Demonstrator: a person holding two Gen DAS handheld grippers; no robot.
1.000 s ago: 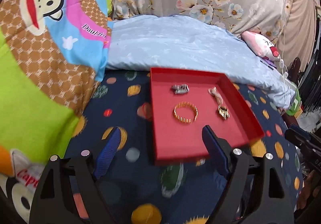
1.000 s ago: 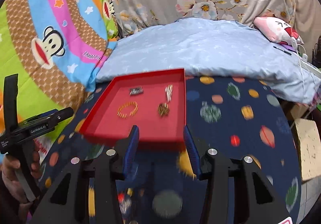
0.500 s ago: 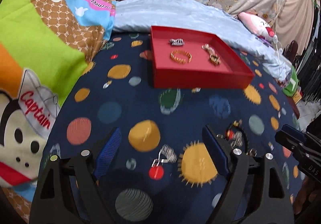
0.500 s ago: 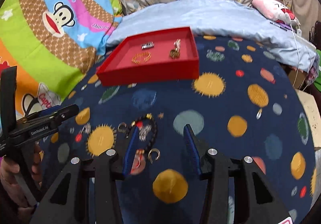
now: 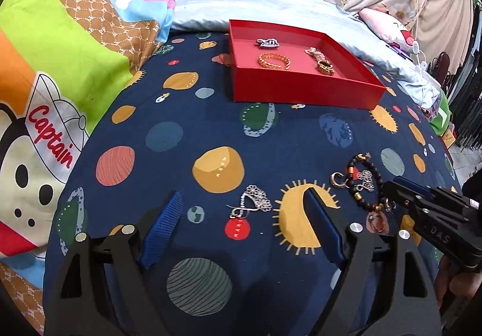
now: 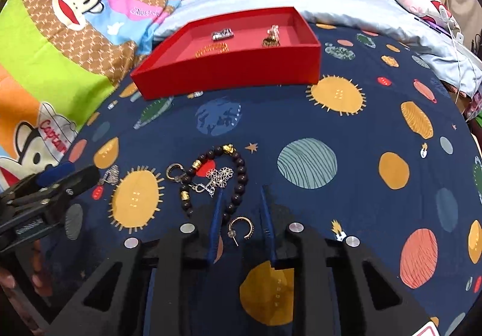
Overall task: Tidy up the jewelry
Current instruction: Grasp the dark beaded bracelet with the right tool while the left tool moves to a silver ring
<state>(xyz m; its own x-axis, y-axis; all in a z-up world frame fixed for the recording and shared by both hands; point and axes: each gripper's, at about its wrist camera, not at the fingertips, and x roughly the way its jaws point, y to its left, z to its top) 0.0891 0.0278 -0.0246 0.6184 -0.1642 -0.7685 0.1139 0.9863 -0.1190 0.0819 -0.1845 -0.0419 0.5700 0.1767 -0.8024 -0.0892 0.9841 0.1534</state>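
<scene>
A dark blue bedspread (image 6: 346,113) printed with coloured planets and suns fills most of both wrist views. Beyond it lie a pale blue quilt (image 5: 271,7) and a bright cartoon-monkey blanket (image 5: 60,49), ahead and to the left of both grippers.

A shallow red tray (image 5: 301,86) sits on the bedspread, well ahead of both grippers. Inside it are a gold bracelet (image 5: 274,61), a small silver piece (image 5: 267,42) and a gold-toned piece (image 5: 324,67), all apart from one another.

The left gripper (image 5: 244,215) has its blue-padded jaws spread wide with nothing gripped. A silver chain with a flower-shaped pendant (image 5: 254,202) lies on the fabric between and just ahead of its fingertips, untouched.

The right gripper (image 6: 241,200) has its jaws narrow and closing. A dark beaded bracelet (image 6: 223,182) with gold accents lies just ahead, its near end running down between the jaws close to the left finger; whether that pad touches the beads cannot be told. A small gold hoop earring (image 6: 242,229) lies between the two fingers, further back toward the gripper body, clear of both pads. A silver flower pendant (image 6: 221,177) rests inside the bracelet's loop, and a small open ring (image 6: 174,171) lies just left of the bracelet.
</scene>
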